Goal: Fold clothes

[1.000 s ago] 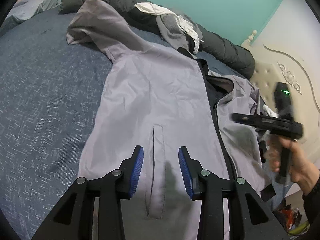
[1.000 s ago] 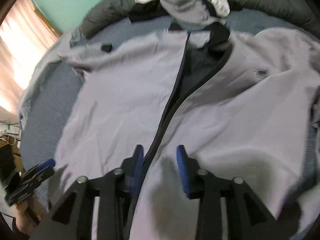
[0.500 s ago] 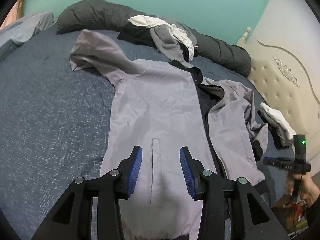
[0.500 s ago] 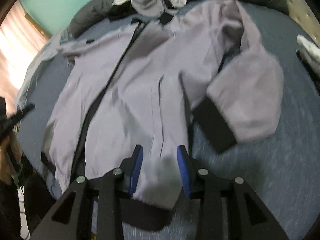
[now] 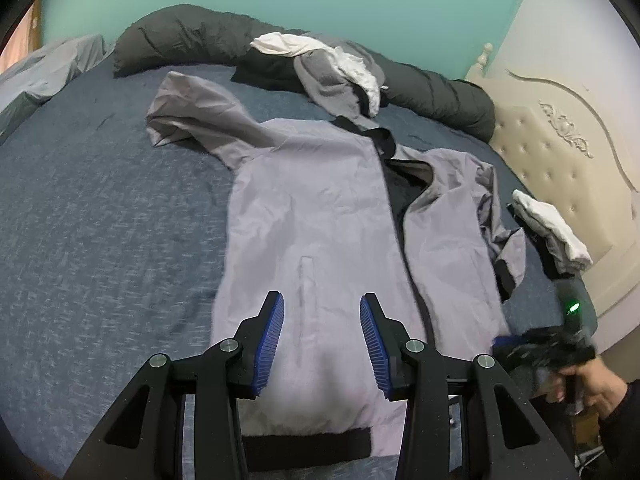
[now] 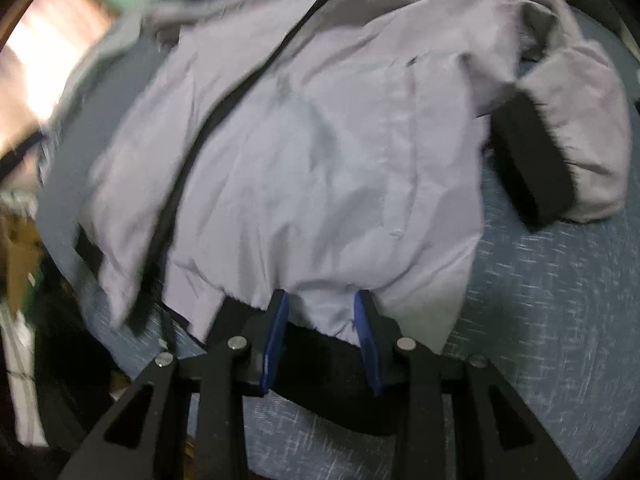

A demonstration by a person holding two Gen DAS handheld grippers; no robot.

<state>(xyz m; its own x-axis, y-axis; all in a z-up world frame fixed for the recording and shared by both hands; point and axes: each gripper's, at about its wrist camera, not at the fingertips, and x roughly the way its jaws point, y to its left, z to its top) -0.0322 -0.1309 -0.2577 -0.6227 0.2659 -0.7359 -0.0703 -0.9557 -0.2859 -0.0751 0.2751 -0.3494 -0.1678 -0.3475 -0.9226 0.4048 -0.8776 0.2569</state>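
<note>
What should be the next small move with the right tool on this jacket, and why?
Probably lower the right tool a little onto the black hem band of the lilac jacket and close it. Its jaws are open and straddle the hem edge, holding nothing. The jacket lies face up on the blue bed, the right sleeve already bent inward, so a hem grip seems the natural start.

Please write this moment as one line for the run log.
jacket: flat on bed, unfolded | left gripper: open above it | right gripper: open at hem

No lettering, label, brand or number can be read on anything here.
</note>
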